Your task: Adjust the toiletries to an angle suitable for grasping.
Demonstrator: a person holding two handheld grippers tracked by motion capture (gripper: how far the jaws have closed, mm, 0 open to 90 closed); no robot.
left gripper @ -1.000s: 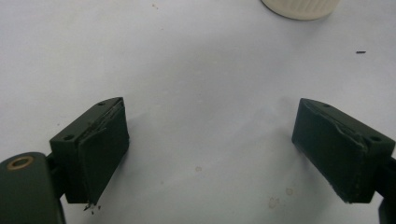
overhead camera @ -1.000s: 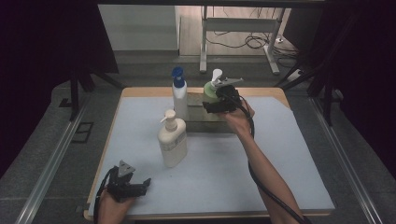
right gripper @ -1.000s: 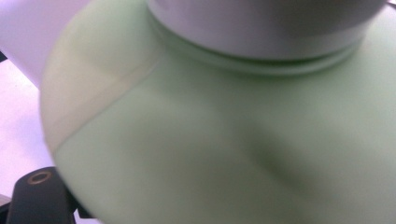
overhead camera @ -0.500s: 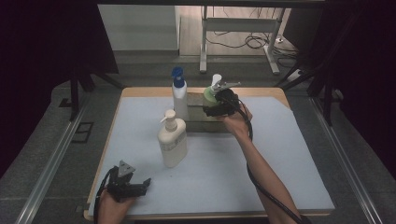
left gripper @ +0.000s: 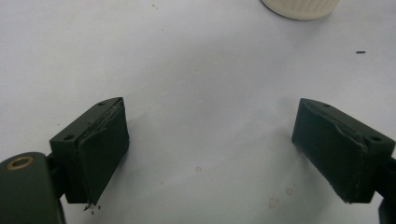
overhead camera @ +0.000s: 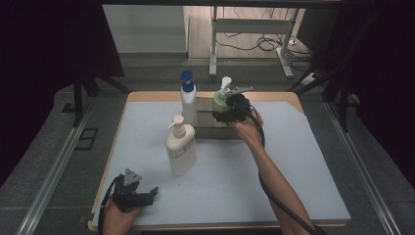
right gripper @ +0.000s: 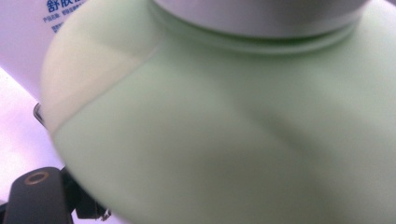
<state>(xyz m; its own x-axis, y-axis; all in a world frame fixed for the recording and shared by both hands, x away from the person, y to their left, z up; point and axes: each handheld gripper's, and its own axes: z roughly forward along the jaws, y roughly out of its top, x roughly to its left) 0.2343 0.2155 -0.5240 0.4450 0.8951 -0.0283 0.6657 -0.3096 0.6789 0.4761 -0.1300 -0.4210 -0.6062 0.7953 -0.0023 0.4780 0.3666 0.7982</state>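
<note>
Right gripper (overhead camera: 221,116) is reaching far across the surface (overhead camera: 303,181), arm stretched, jaws level and standing wide around the green pump bottle (overhead camera: 220,100); whether the pads are pressing I cannot tell. Bottle is standing upright on the dark tray (overhead camera: 210,128) at the back, near the blue-capped bottle (overhead camera: 188,100). Smooth rounded plastic, likely slippery and top-heavy: best gripped low on the body. Left gripper (overhead camera: 147,196) is resting near the front edge, jaws open and holding nothing.

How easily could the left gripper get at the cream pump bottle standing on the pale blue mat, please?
Probably easily: the left gripper rests open near the cream pump bottle, with bare pale blue mat between them.
</note>
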